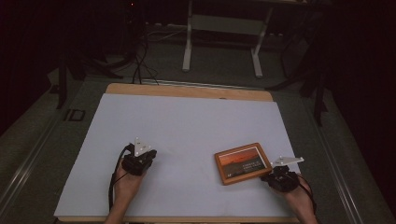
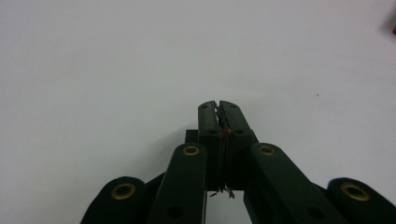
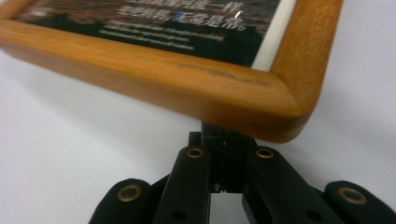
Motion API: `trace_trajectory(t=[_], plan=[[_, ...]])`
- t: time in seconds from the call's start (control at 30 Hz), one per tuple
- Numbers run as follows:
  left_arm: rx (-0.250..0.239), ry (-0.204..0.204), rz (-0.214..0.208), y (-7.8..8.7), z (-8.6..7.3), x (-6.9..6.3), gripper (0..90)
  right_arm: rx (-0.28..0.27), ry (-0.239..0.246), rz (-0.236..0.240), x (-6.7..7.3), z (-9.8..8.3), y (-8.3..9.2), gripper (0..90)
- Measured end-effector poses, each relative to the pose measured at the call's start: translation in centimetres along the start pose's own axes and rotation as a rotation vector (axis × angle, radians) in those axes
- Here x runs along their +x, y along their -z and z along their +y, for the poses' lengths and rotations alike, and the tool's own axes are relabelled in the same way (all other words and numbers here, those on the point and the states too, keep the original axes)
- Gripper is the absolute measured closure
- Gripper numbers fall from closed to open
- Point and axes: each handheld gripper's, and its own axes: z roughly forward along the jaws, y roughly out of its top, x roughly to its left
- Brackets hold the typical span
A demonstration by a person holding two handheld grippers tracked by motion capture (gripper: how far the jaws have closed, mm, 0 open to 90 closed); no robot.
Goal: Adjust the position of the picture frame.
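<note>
A wooden picture frame [image 1: 243,163] with an orange sunset print lies flat on the white table sheet [image 1: 187,121], right of centre. My right gripper [image 1: 267,174] sits at the frame's near right corner. In the right gripper view its jaws are pressed together and their tips [image 3: 226,134] are hidden by the frame's corner [image 3: 280,107]; whether they touch it I cannot tell. My left gripper [image 1: 150,155] rests over bare sheet on the left, far from the frame. Its jaws [image 2: 219,104] are shut with nothing held.
The sheet covers a wooden table whose far edge [image 1: 187,91] shows. Behind the table, on the dark floor, stand a white metal stand [image 1: 222,42] and some cables [image 1: 140,65]. A person's hands come in at the bottom edge.
</note>
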Motion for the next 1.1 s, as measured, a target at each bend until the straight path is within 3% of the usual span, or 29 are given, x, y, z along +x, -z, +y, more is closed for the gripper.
trace_trajectory(t=[0.3, 0.5, 0.67, 0.9, 1.1], plan=[[-0.008, 0.018, -0.045, -0.2, 0.4, -0.2, 88.3, 0.012, -0.021, 0.002, 0.0, -0.5, 0.1, 90.0], [-0.026, -0.006, -0.106, -1.4, 2.1, -1.6, 88.3, -0.021, -0.051, 0.004, 0.3, -1.3, 1.8, 85.4], [-0.040, -0.058, -0.175, -3.2, 4.5, -3.9, 88.3, -0.041, -0.059, 0.008, 0.9, -1.5, 2.9, 84.9], [-0.060, -0.175, -0.275, -6.9, 8.4, -7.8, 88.4, -0.030, -0.036, 0.002, 1.7, -1.3, 2.4, 89.4], [-0.017, -0.270, -0.342, -10.7, 10.3, -10.9, 88.7, -0.038, -0.052, -0.027, 1.5, -1.3, 2.2, 90.0]])
